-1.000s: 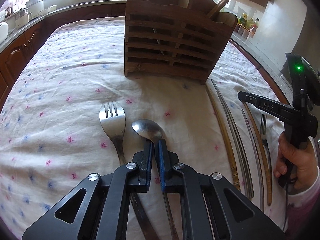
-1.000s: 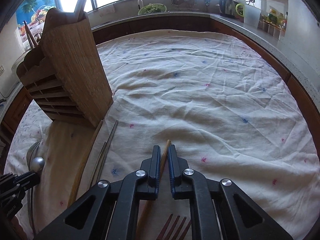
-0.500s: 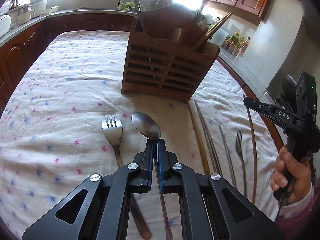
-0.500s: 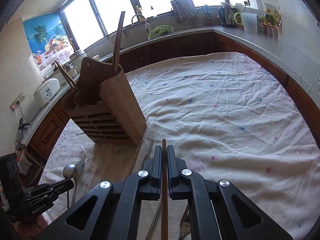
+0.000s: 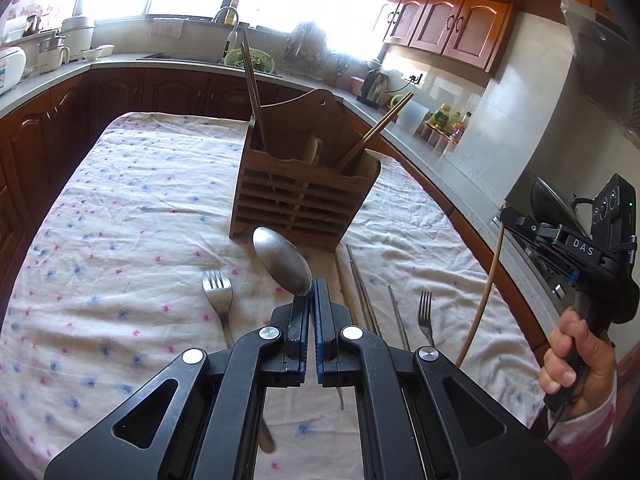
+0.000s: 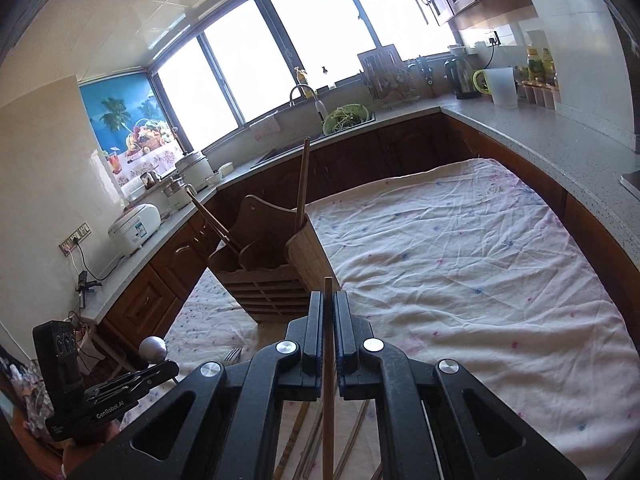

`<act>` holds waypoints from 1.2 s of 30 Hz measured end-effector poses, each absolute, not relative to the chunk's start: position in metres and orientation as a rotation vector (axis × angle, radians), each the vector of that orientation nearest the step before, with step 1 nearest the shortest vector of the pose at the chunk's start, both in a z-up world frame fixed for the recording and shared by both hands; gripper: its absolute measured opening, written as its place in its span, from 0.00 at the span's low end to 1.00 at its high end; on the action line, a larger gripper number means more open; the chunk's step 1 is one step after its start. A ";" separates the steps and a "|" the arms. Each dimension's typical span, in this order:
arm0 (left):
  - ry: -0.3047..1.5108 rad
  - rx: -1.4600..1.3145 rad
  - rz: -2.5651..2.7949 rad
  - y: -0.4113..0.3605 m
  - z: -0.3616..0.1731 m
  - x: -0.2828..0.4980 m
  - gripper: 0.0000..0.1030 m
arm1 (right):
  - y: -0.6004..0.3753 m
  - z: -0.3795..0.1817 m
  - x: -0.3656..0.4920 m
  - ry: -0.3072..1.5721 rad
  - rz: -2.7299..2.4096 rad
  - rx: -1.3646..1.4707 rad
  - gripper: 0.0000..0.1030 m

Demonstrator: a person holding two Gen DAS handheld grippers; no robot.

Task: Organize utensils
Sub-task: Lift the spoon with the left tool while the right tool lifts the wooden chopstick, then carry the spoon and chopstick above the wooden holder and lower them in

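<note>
The wooden holder (image 5: pixel 304 196) on the table (image 5: pixel 120 208) already held a few chopsticks, while the left gripper (image 5: pixel 309 300) was clamped on a spoon (image 5: pixel 282 258) and the right gripper (image 6: pixel 329 312) on a wooden chopstick (image 6: pixel 328 360), both lifted but not yet stowed. A fork (image 5: pixel 218 292), a second fork (image 5: pixel 425 312) and several loose chopsticks (image 5: pixel 360 288) lay on the cloth in front of the holder, apparently still to be sorted; nothing stood between the grippers and the holder.

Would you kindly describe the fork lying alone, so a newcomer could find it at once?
Start at the wooden utensil holder on the flowered tablecloth. In front of it, left of the raised spoon, lies a steel fork. Unlike the other fork among the chopsticks, it lies alone.
</note>
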State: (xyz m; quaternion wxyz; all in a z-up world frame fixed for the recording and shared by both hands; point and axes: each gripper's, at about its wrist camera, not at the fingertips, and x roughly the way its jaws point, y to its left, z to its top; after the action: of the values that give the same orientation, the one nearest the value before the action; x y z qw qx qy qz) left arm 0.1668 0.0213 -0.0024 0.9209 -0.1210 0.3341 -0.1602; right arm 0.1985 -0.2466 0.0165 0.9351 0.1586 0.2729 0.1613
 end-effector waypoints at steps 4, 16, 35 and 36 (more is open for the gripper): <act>0.657 -0.248 -0.331 0.023 0.007 0.160 0.02 | -0.249 0.027 0.188 0.514 0.339 0.335 0.05; 0.615 -0.244 -0.324 0.028 0.021 0.154 0.02 | -0.253 0.047 0.175 0.445 0.341 0.339 0.05; 0.581 -0.238 -0.318 0.030 0.033 0.165 0.02 | -0.256 0.056 0.183 0.407 0.340 0.357 0.05; 0.575 -0.235 -0.315 0.030 0.036 0.168 0.01 | -0.255 0.059 0.185 0.401 0.339 0.356 0.05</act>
State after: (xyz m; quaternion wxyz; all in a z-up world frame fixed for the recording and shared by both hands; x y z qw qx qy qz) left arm 0.1683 0.0299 0.0355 0.9399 -0.1153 0.2818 -0.1545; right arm 0.1849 -0.2551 0.0585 0.9501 0.1749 0.1971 0.1668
